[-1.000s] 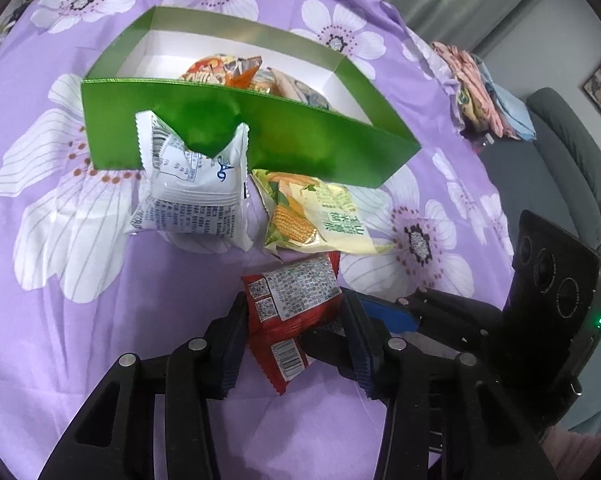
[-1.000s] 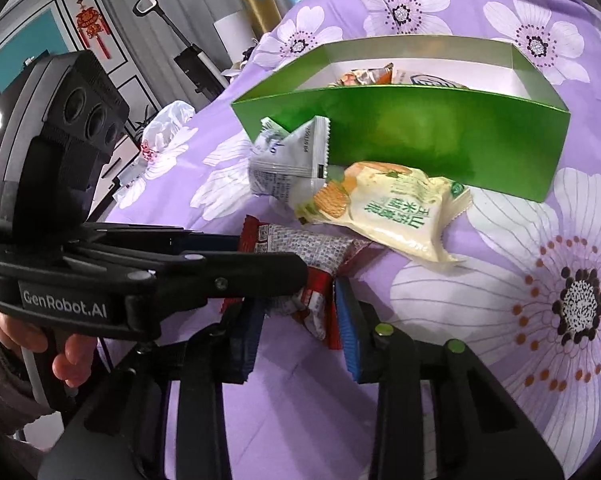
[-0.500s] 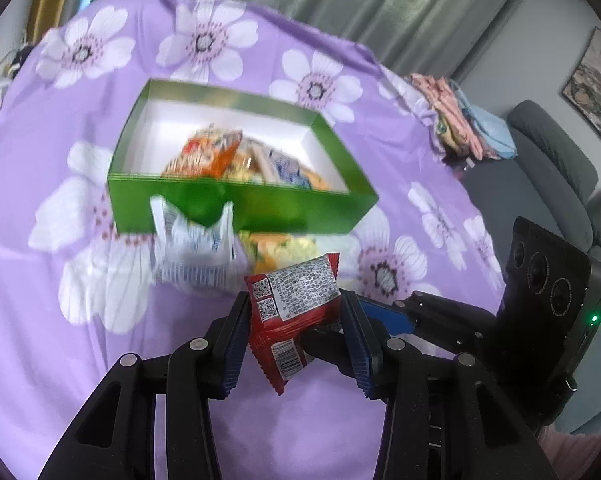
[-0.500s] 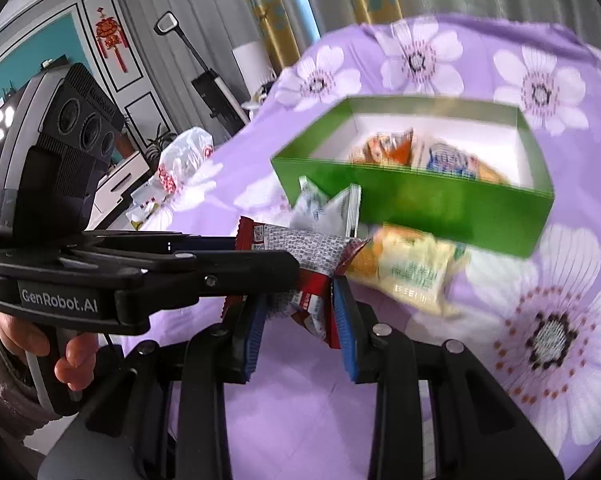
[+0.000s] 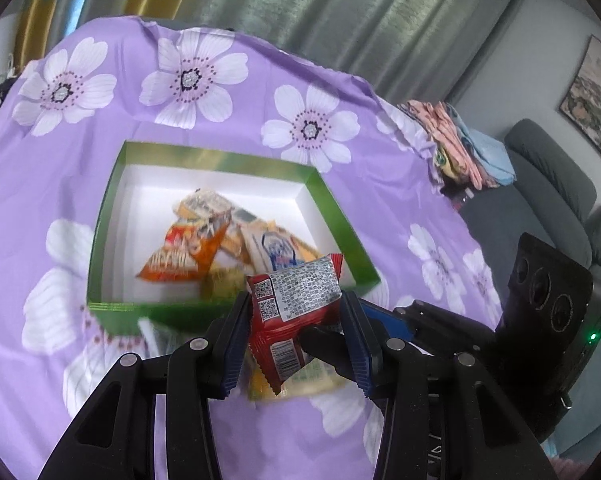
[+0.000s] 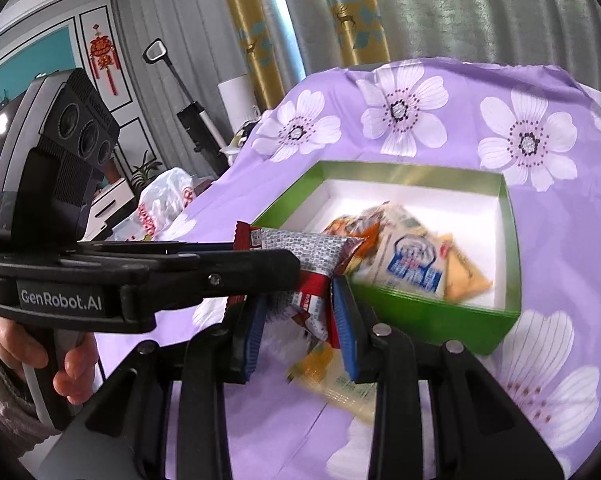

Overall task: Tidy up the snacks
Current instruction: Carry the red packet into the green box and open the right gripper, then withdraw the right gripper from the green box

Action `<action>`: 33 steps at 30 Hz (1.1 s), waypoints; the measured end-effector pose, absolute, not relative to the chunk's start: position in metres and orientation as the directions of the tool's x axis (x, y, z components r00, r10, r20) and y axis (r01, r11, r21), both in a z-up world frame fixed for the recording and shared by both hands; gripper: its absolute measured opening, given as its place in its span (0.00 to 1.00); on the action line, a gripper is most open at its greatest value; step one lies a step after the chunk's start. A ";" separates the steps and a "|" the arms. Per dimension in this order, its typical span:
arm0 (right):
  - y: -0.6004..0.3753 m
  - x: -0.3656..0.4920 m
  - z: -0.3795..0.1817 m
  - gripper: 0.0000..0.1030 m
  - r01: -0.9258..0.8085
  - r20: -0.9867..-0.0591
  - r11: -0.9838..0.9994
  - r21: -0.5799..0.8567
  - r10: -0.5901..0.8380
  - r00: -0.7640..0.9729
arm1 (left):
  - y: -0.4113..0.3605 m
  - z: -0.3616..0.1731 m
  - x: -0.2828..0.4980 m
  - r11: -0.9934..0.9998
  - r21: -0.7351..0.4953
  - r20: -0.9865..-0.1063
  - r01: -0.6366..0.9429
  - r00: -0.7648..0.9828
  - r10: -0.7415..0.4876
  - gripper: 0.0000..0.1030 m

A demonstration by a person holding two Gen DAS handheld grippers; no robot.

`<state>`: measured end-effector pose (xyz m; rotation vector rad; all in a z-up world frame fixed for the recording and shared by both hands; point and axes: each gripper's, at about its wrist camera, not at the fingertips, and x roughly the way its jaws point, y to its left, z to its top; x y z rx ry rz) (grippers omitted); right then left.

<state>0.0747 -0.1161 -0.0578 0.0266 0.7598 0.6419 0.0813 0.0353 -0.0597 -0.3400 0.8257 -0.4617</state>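
Note:
A red snack packet [image 5: 296, 300] with a grey printed label hangs above the purple flowered cloth, at the near edge of the green box [image 5: 332, 216]. My left gripper [image 5: 294, 320] is shut on its sides. From the right, my right gripper [image 6: 298, 320] is shut on the same red packet [image 6: 300, 248]. In the right wrist view the left gripper's arm crosses from the left with a hand on its grip. The green box [image 6: 420, 312] holds an orange packet [image 5: 180, 256], a white-and-blue packet [image 6: 412, 268] and others. A yellow corn packet [image 6: 340, 380] lies on the cloth below the grippers.
A white packet [image 5: 156, 332] leans on the box's near wall, mostly hidden. Folded clothes [image 5: 460, 140] sit at the table's far right edge, a grey sofa [image 5: 552, 184] beyond. A plastic bag [image 6: 164, 200] and a stick vacuum [image 6: 196, 120] stand past the left edge.
Both grippers have risen together with the red packet, lifting it off the cloth. The box now shows from above and the white and yellow packets stay below.

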 end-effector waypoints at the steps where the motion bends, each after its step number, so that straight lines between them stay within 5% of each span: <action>1: -0.116 0.081 -0.058 0.32 -0.530 -0.632 0.812 0.245 0.548 0.548 | 0.036 -0.060 0.088 0.848 -0.464 -0.620 0.257 0.589 -0.518 0.43; 16: -0.108 0.162 -0.088 0.33 -0.485 -0.690 0.838 0.249 0.505 0.518 | 0.042 -0.093 0.168 0.855 -0.488 -0.673 0.178 0.547 -0.498 0.43; 23: -0.106 0.174 -0.100 0.44 -0.457 -0.718 0.854 0.249 0.479 0.505 | 0.045 -0.105 0.176 0.853 -0.505 -0.684 0.133 0.540 -0.490 0.44; 26: -0.108 0.175 -0.099 0.47 -0.445 -0.719 0.857 0.258 0.478 0.504 | 0.048 -0.104 0.175 0.854 -0.507 -0.688 0.119 0.541 -0.484 0.47; 30: -0.118 0.169 -0.094 0.52 -0.433 -0.705 0.858 0.276 0.487 0.516 | 0.056 -0.099 0.169 0.865 -0.493 -0.691 0.091 0.562 -0.453 0.74; 33: -0.128 0.163 -0.086 0.54 -0.413 -0.687 0.862 0.293 0.490 0.536 | 0.061 -0.093 0.165 0.866 -0.492 -0.686 0.089 0.573 -0.448 0.74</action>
